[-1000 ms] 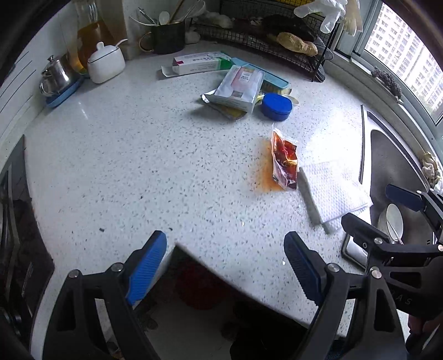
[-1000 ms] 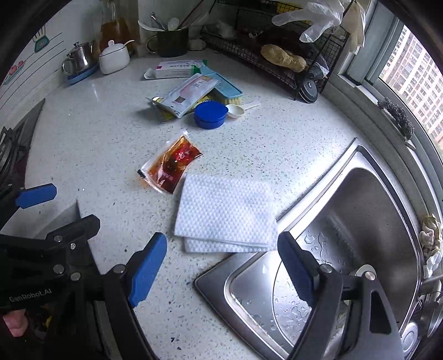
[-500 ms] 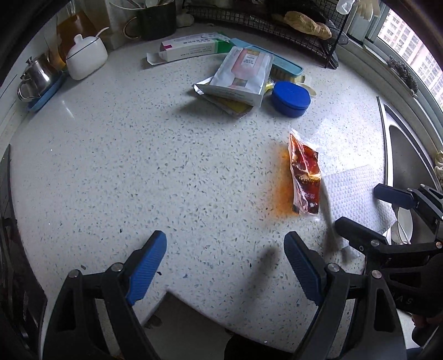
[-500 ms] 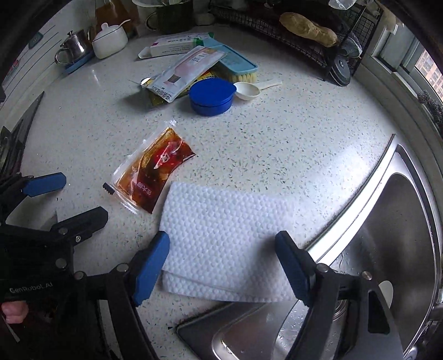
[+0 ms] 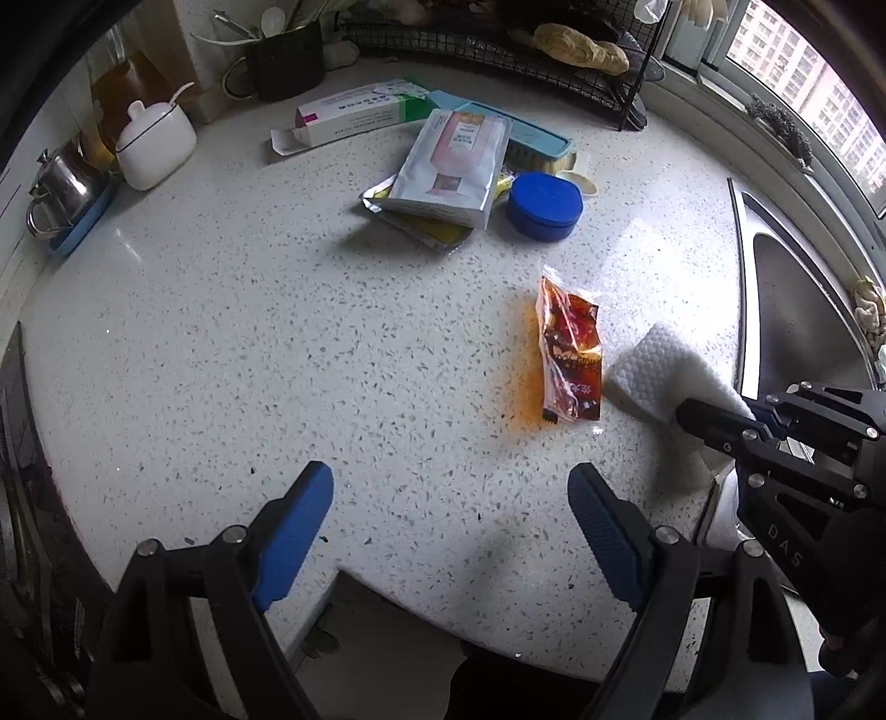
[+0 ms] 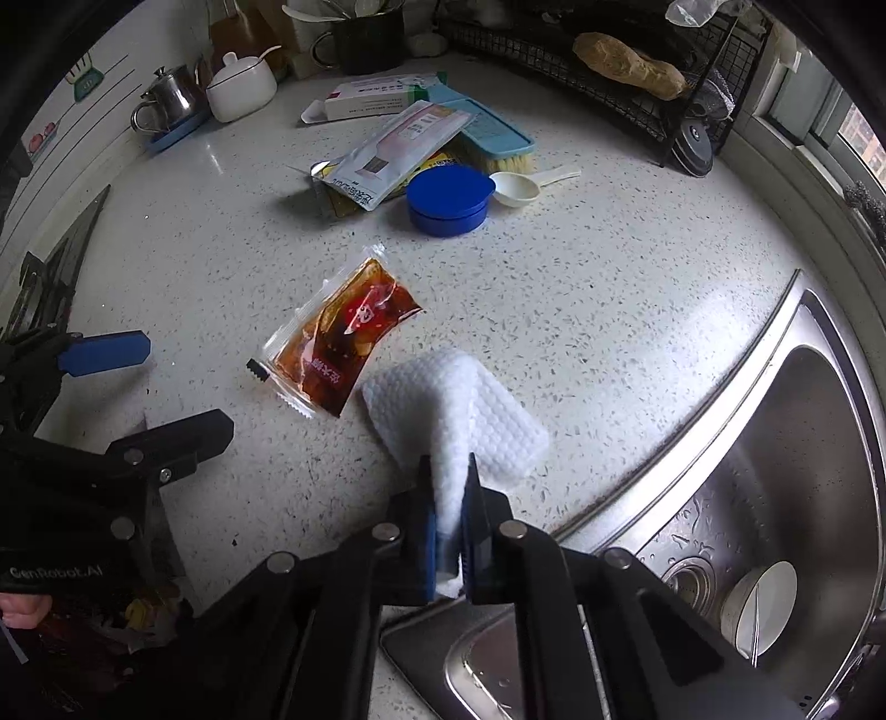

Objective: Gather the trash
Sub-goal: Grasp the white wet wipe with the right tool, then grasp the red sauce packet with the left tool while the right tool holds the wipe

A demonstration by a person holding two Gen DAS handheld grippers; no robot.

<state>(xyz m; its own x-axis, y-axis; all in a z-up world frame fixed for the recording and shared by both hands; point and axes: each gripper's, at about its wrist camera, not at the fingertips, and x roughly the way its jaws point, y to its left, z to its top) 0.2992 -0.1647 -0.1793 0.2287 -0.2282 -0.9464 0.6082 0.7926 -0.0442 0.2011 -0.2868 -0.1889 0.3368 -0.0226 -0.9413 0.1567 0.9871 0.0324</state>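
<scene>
My right gripper is shut on a white textured paper towel, bunching its near edge up off the speckled counter beside the sink. A torn red-brown sauce packet lies flat just left of the towel, touching or nearly touching its corner. In the left wrist view the packet rests by an orange smear, with the towel and the right gripper to its right. My left gripper hangs open over the counter's front edge, short of the packet, with nothing between its fingers.
Further back lie a silver pouch on a yellow wrapper, a blue round lid, a white scoop, an open carton and a teal brush. A steel sink fills the right. A wire rack, a white jar and a small kettle line the back.
My right gripper has shut on the towel's near edge, and the flat towel is now crumpled and lifted. Both grippers have moved forward over the counter toward the packet.
</scene>
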